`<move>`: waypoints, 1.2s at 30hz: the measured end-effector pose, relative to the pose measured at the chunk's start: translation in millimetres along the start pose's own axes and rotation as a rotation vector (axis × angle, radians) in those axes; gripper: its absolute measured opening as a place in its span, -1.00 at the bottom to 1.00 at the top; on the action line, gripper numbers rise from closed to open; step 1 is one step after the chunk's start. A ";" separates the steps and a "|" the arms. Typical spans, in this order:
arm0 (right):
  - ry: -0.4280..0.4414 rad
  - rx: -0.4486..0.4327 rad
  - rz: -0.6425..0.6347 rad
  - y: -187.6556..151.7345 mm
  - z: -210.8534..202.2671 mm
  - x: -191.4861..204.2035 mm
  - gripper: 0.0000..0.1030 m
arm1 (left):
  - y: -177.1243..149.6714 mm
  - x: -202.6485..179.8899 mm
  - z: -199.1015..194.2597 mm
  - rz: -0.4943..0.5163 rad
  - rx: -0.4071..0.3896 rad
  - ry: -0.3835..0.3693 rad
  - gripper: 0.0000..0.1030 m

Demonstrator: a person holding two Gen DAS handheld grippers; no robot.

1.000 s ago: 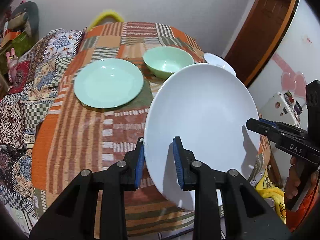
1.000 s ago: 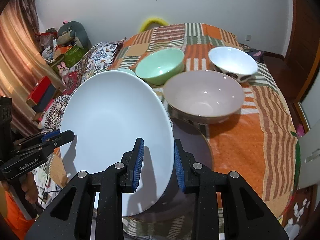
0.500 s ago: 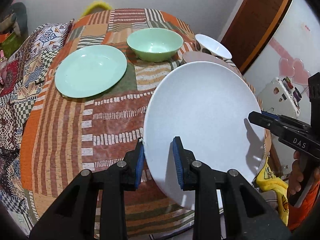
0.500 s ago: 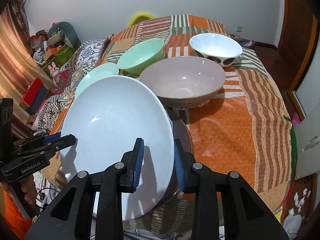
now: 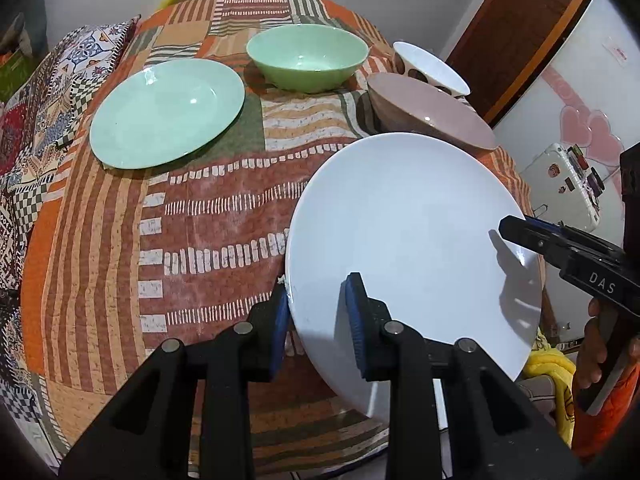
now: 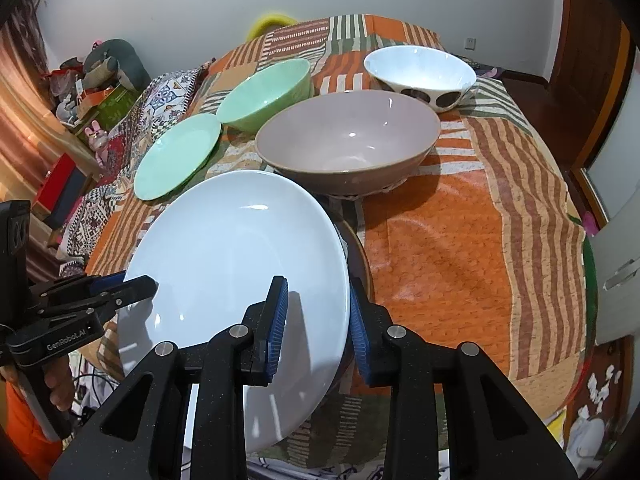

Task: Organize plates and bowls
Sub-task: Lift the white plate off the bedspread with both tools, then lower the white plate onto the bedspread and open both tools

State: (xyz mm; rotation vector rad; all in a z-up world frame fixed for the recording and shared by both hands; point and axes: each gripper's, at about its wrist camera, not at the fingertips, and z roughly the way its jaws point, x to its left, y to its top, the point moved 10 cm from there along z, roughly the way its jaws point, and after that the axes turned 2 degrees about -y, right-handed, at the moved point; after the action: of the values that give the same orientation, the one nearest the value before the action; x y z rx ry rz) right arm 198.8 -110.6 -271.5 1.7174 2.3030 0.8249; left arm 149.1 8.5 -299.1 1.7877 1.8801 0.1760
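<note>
A large white plate (image 5: 408,232) hangs tilted over the near edge of the cloth-covered table (image 5: 200,220), held from both sides. My left gripper (image 5: 316,300) is shut on its left rim. My right gripper (image 6: 318,304) is shut on the opposite rim of the white plate (image 6: 240,260), and its tip shows in the left wrist view as the right gripper (image 5: 516,232). Behind stand a green plate (image 5: 166,112), a green bowl (image 5: 308,60), a mauve bowl (image 6: 348,140) and a white spotted bowl (image 6: 420,72).
A dark round rim (image 6: 362,256) shows under the white plate's right edge. A bed with a patterned blanket (image 5: 40,92) and clutter lies left of the table. A wooden door (image 5: 516,28) and a white cabinet (image 5: 568,184) stand to the right.
Both grippers have sunk with the white plate toward the table's near edge. The bowls and green plate now show more fully. Both grips are unchanged.
</note>
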 end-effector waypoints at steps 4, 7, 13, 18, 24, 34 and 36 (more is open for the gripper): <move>-0.001 0.012 0.002 -2.3 4.5 -0.7 -0.46 | 0.5 2.6 4.4 -0.004 0.006 0.007 -0.46; -0.007 0.028 0.003 -5.0 9.2 -2.1 -0.46 | 0.5 3.3 9.3 -0.008 0.015 0.009 -0.45; -0.008 0.038 0.011 -8.0 11.7 -4.9 -0.46 | 1.9 3.9 17.5 -0.016 0.025 0.009 -0.45; -0.022 0.029 0.004 -4.8 13.2 -5.9 -0.46 | 5.1 4.1 21.7 -0.020 0.025 0.008 -0.45; -0.026 0.024 0.000 -0.7 17.0 -8.1 -0.46 | 7.9 4.6 25.1 -0.015 0.023 0.009 -0.44; -0.069 0.006 -0.031 3.2 21.0 -9.5 -0.38 | 9.4 3.9 25.6 -0.006 0.016 0.012 -0.45; -0.060 0.004 -0.028 3.3 20.6 -10.2 -0.38 | 9.9 3.0 24.5 0.007 0.012 0.022 -0.45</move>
State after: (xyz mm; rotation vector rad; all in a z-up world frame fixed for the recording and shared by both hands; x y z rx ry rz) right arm 213.9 -112.5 -289.1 1.6838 2.2851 0.7535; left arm 169.2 6.1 -316.3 1.8077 1.8946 0.1884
